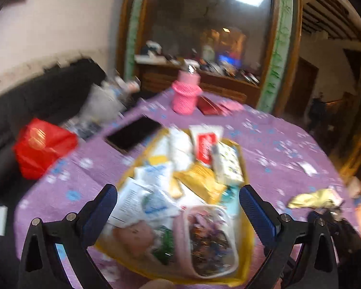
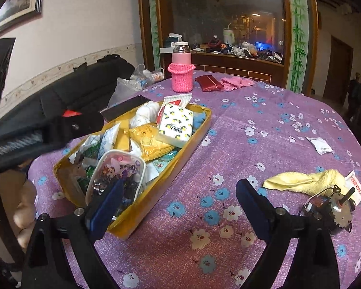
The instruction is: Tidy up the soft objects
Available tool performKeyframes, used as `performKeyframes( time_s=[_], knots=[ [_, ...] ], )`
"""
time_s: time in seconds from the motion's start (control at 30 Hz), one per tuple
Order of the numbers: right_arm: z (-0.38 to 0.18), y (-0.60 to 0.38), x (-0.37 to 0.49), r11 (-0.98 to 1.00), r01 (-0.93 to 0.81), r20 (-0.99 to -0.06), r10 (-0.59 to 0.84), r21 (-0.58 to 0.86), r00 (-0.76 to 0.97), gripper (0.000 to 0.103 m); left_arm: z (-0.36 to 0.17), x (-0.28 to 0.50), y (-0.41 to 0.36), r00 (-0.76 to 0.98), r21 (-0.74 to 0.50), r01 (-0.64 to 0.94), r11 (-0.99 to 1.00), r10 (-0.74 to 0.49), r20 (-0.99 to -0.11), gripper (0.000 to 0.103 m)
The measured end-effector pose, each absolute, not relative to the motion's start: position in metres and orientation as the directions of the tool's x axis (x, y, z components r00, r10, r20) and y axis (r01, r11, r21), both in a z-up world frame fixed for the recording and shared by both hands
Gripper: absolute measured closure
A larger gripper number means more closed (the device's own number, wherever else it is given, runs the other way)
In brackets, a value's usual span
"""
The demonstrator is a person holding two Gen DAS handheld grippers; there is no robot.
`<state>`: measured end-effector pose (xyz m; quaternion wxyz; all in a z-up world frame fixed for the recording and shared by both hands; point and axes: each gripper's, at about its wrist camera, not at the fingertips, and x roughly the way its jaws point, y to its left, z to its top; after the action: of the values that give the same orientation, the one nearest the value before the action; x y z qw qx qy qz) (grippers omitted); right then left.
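Two grippers hovered over a round table (image 2: 264,130) covered in a purple flowered cloth. The left gripper (image 1: 178,207) stood with jaws wide above a yellow tray (image 2: 170,168), nothing pinched between its blue pads. The tray was packed with soft packets, a lemon-print tissue pack (image 2: 177,125) and a clear pouch (image 2: 115,175). The right gripper (image 2: 180,202) was also spread wide and empty, just beside the tray. A yellow cloth (image 2: 305,180) lay crumpled on the table to its right, well apart from the tray, near a small motor (image 2: 334,210).
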<state>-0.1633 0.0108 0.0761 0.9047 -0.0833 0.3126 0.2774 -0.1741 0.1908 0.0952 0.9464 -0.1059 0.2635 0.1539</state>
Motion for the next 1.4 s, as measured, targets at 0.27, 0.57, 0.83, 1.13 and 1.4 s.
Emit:
performKeyframes(
  time_s=[0.27, 0.57, 0.83, 1.13, 1.4],
  knots=[
    [0.067, 0.034, -0.177, 0.806, -0.589, -0.638, 0.425, -0.056, 0.642, 0.009, 0.097, -0.182, 0.192, 0.770, -0.035, -0.412, 0.911, 0.327, -0.549, 0.000],
    [0.069, 0.042, -0.177, 0.823, -0.559, -0.646, 0.371, -0.104, 0.667, 0.009, 0.089, -0.190, 0.196, 0.766, -0.052, -0.389, 0.920, 0.292, -0.572, 0.000],
    [0.069, 0.039, -0.168, 0.848, -0.522, -0.663, 0.341, -0.088, 0.666, 0.009, 0.084, -0.192, 0.203, 0.752, -0.061, -0.400, 0.915, 0.289, -0.593, 0.000],
    [0.068, 0.052, -0.174, 0.827, -0.548, -0.670, 0.334, -0.129, 0.662, 0.009, 0.080, -0.192, 0.206, 0.746, -0.065, -0.395, 0.916, 0.279, -0.605, 0.000],
    [0.065, 0.054, -0.175, 0.821, -0.555, -0.679, 0.332, -0.134, 0.655, 0.009, 0.075, -0.191, 0.206, 0.726, -0.080, -0.373, 0.924, 0.237, -0.645, 0.000]
  ],
)
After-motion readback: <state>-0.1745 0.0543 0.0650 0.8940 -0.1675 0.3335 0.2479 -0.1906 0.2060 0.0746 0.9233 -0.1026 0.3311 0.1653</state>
